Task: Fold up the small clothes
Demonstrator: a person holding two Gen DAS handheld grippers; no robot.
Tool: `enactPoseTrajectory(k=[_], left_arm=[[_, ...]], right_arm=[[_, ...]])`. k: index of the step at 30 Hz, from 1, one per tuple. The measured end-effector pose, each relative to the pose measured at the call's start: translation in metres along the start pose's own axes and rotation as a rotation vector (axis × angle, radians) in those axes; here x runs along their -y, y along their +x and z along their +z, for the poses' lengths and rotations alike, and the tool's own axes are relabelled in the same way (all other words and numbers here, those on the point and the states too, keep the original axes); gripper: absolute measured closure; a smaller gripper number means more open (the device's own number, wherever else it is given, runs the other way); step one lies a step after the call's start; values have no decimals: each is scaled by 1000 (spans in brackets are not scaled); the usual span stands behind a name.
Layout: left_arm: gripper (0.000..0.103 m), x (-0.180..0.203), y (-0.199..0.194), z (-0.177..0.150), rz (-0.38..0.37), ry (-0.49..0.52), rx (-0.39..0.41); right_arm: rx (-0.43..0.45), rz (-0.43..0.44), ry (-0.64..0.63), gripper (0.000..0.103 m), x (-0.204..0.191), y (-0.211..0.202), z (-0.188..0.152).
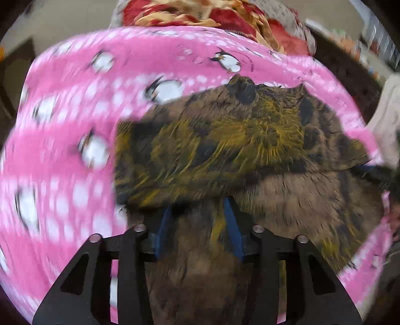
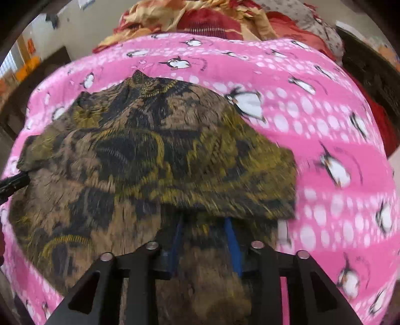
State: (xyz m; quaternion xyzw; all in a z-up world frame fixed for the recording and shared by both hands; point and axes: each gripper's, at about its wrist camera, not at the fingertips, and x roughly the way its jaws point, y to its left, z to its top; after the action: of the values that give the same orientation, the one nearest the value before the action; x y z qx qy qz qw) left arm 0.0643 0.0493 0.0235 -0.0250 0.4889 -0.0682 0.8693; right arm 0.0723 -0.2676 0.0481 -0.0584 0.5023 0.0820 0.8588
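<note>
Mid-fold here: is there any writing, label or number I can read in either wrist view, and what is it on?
No text is readable.
Small curved print beside a penguin on the pink penguin sheet: too blurred to read.
Same print in the right wrist view: too small and blurred.
Brown patterned garment: no visible label or tag.

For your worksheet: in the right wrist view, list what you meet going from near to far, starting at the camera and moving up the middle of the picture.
Right gripper with its jaws under the cloth's folded edge → brown and yellow patterned garment → pink penguin-print sheet → red and gold crumpled fabric.
</note>
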Motion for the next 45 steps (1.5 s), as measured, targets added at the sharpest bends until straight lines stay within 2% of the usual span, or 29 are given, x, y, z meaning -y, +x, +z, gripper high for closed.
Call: enactPoseTrajectory(k=[2,4,5,6,8,11,13,15,17,19,20,21,22,23,25,27,30,34,38,45], left_arm=[[61,0,3,29,4,5,22],[61,-18,-8,61,41,-83,110],[61,-34,-22,75,91,-178,168],[61,-43,-32,80,105,-235,194],[61,-54,-56,87,63,-317,277],[50,-42,-68,90,79,-308,357],[45,-28,-54,93,66,-316,358],[45,-16,-25,87,39,-321,312],[45,-13,6,78,78,-307,255],[45,-18,34,51,120,-300,185],[45,-20,38,38,120,-293,188],[45,-23,31,32,95,-307,215],[42,-24,22,27,76,-312,263],[41,-29,21,25,52,-333,266],[41,-33,28,28,37,-360,236],[41,-31,30,31,54,-360,232],[31,-25,33,36,60,-326,222],[31,-26,37,39,37,-334,224],[31,-26,35,37,33,-336,226],[26,-26,37,36,25,-331,216]], right_arm=[[20,23,29,67,3,-1,29],[172,60,79,67,13,-20,60],[276,59,109,67,20,-38,71],[324,60,134,67,25,-49,76],[400,96,189,64,33,-72,82],[456,102,215,61,30,-86,78],[460,84,230,61,18,-78,78],[422,-18,268,60,3,-55,73],[368,-91,295,60,1,-26,68],[339,-172,265,60,2,4,60],[312,-210,241,59,6,19,55],[286,-194,251,59,17,30,50],[289,-110,311,59,32,30,44],[321,-56,353,57,42,25,41],[307,-5,381,56,50,30,38],[300,9,379,51,50,32,40],[296,26,387,49,52,34,40],[294,66,399,44,55,34,43],[282,66,380,38,51,35,45],[288,81,388,36,53,36,44]])
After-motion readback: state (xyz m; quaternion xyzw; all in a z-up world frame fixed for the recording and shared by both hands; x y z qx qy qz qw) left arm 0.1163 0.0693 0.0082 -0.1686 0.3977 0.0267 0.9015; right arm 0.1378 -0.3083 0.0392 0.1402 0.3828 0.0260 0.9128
